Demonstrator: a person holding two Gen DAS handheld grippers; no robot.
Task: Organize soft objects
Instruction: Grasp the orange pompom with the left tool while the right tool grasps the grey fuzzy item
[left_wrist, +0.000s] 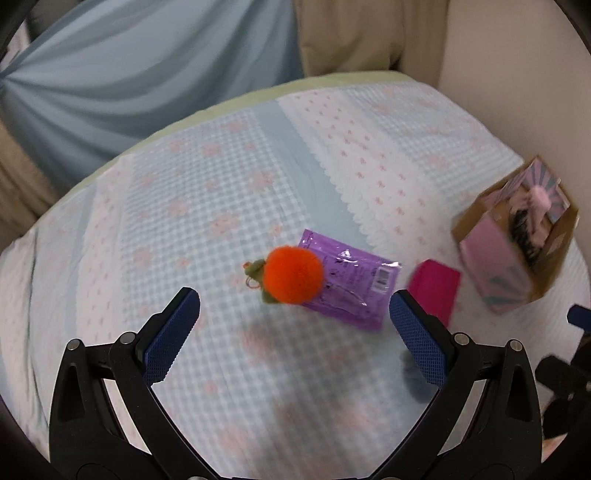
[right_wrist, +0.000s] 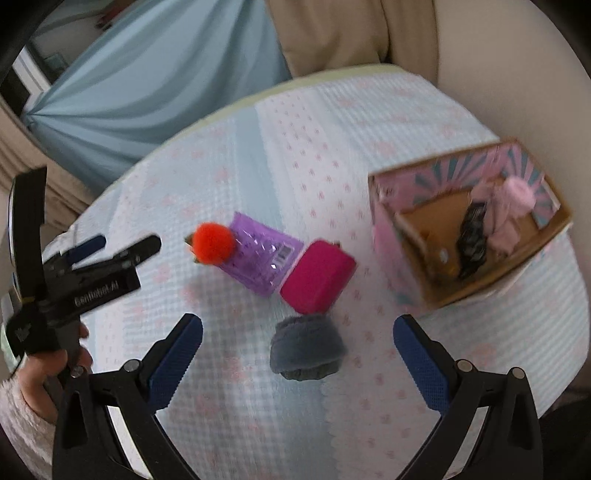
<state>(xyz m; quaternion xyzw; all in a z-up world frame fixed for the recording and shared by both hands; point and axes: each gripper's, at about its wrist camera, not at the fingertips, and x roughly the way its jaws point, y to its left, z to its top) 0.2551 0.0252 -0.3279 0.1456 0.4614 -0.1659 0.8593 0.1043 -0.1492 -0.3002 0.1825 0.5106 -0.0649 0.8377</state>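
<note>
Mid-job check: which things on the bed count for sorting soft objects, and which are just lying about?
For the job:
orange pom-pom
grey plush piece
pink foam block
cardboard box, already holding a pink fluffy item and a black item

Lying about:
purple plastic packet
blue curtain

Both wrist cams angled down at bed (left_wrist: 184, 192), shared: orange pompom (left_wrist: 293, 275) (right_wrist: 215, 243).

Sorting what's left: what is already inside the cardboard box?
Inside the cardboard box lie a pink fluffy item and a black one; anything beneath them is hidden.
</note>
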